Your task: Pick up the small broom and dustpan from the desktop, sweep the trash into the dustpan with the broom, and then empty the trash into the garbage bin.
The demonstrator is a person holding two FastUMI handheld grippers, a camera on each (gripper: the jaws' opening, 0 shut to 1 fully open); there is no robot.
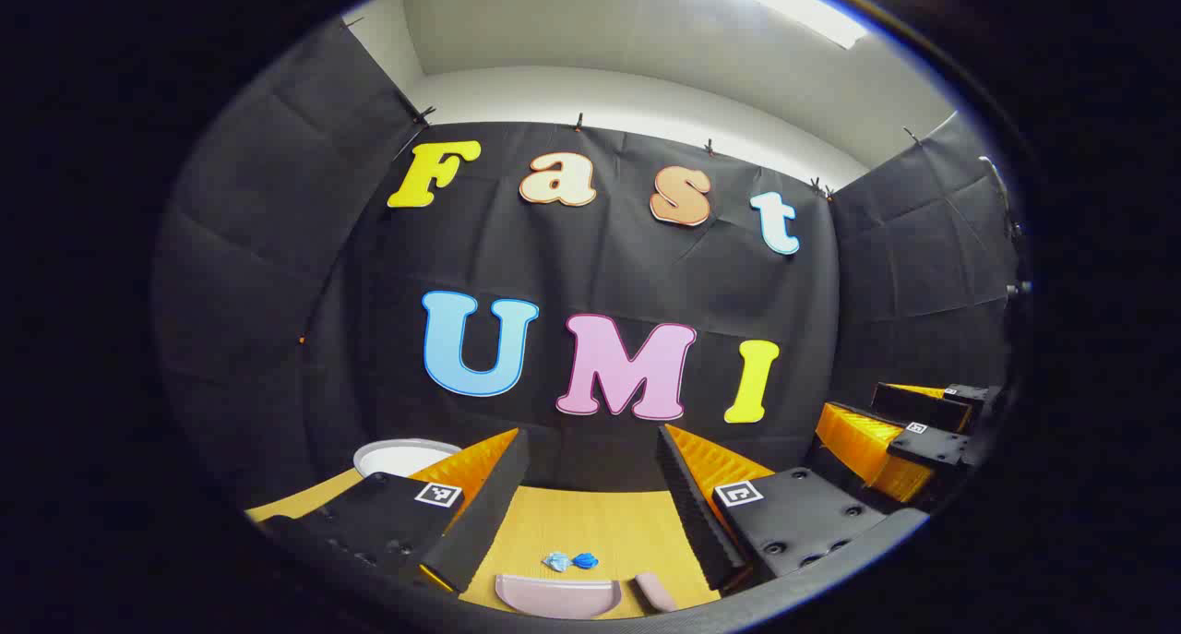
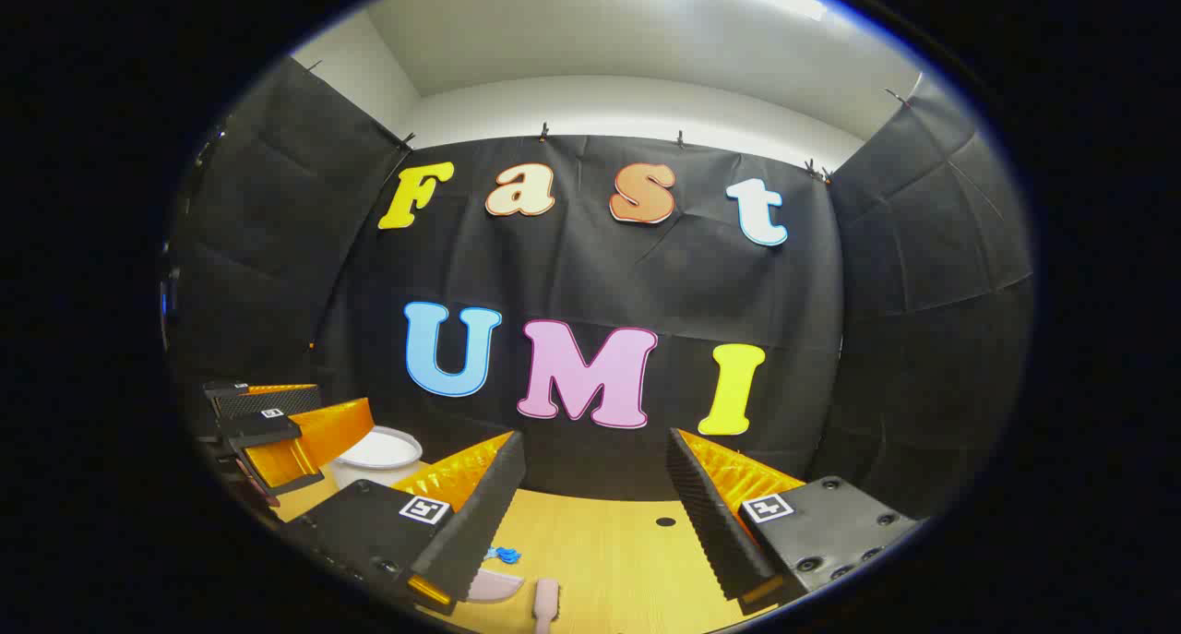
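A wooden desktop (image 1: 590, 523) stretches toward the black cloth wall, with the biggest object, a white garbage bin (image 1: 402, 455), standing at about ten o'clock on the desk's far left, close against the wall. It probably sits there so the middle stays free for sweeping. The left gripper (image 1: 590, 500) hovers above the desk with its jaws spread wide and nothing between them; the right gripper (image 2: 595, 514) is likewise wide open and empty, and it appears in the left gripper view at three o'clock, well apart from its partner. At six o'clock, near the desk's front edge, lies a pale pink dustpan (image 1: 556, 594), with the pink broom (image 1: 654, 592) just beside it at five o'clock (its bristles cannot be made out). The trash (image 1: 570, 561), a small blue and white crumpled scrap, lies just beyond the dustpan's far side, so a short sweep toward the pan looks enough. Nothing has been picked up yet. Bare wood runs from the tools to the wall, giving open room, though the tools sit near the front edge.
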